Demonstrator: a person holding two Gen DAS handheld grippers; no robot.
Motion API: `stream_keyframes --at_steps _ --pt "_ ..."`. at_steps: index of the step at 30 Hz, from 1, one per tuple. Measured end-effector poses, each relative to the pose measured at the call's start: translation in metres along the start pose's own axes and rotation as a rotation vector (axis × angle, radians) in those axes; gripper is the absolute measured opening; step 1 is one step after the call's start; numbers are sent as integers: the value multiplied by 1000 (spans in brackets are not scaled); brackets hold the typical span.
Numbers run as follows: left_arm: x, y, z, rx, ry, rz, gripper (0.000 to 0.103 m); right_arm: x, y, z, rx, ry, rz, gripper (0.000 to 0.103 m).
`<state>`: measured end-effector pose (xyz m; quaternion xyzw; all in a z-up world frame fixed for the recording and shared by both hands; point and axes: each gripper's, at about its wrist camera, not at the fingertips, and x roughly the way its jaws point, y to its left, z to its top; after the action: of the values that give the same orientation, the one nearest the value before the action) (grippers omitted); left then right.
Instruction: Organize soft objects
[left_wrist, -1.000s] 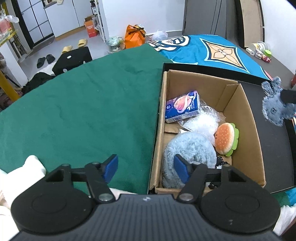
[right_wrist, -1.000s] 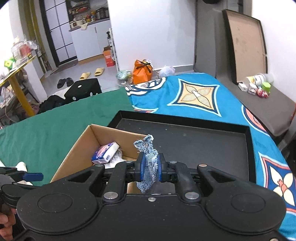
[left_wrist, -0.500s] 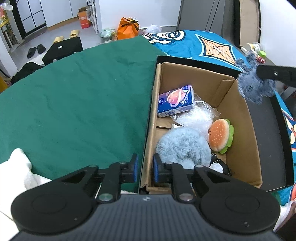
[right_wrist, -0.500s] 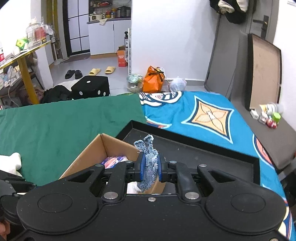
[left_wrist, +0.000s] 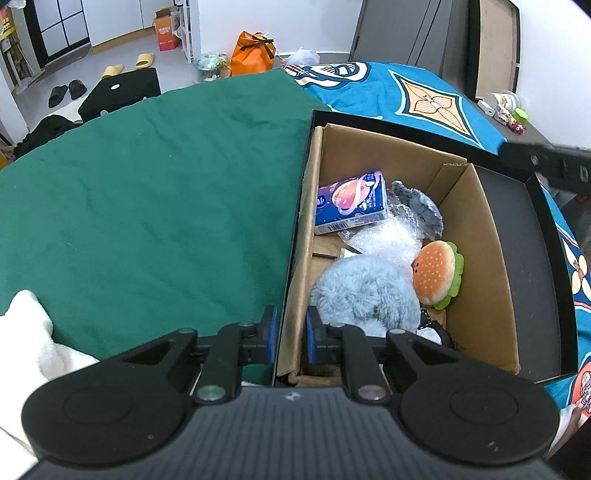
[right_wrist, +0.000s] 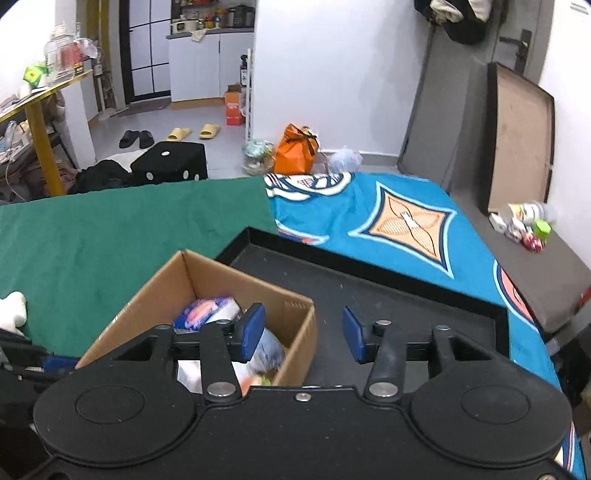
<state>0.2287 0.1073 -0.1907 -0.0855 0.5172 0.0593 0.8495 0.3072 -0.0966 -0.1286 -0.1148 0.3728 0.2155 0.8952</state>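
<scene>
The cardboard box (left_wrist: 476, 236) is holding a burger plush (left_wrist: 437, 273), a fluffy blue toy (left_wrist: 364, 291) and the grey rag (left_wrist: 421, 206), no longer pinched as before. The right gripper (right_wrist: 303, 334) is opening, empty; the left gripper (left_wrist: 290, 334) is clamping the box wall

Cardboard box (left_wrist: 476, 236) crowded (plush toys, carton); black tray (right_wrist: 424, 302) floor beside it bare; green cloth (left_wrist: 147, 192) open.

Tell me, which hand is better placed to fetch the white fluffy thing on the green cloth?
Probably left: the white fluffy thing lies beside the left tongs, though they must release the cardboard box. The right tongs, opening and empty, hang beyond it.
</scene>
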Motion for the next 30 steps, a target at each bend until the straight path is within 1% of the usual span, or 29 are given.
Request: stream_keyframes --at_steps 6,10,14,17,18,19,22,27,28,30 --pt "-2 -2 1 10 3 8 17 -14 -16 -12 51 9 -10 57" --pt "-8 -6 0 23 -3 29 18 -23 -25 -17 81 8 -18 63" --pt "-14 -7 0 15 -1 39 19 -30 -35 -21 119 17 -13 66" --pt "-20 -10 1 15 -4 46 21 -36 -42 -25 148 17 -11 75" --pt "-22 -12 2 17 -5 49 23 -39 -44 -26 156 15 -12 80" --pt "-24 -13 2 19 -8 52 25 -41 -45 -28 162 13 -11 82" --pt "-31 -20 5 26 -18 60 33 -47 -53 -32 187 17 -9 88" --pt "-42 -33 7 48 -33 77 54 -56 -72 -42 263 43 -6 94" --pt "-44 -36 7 52 -35 78 56 -58 -75 -44 274 47 -11 96" --pt "-47 -41 7 55 -34 83 67 -62 -80 -49 292 49 -17 96"
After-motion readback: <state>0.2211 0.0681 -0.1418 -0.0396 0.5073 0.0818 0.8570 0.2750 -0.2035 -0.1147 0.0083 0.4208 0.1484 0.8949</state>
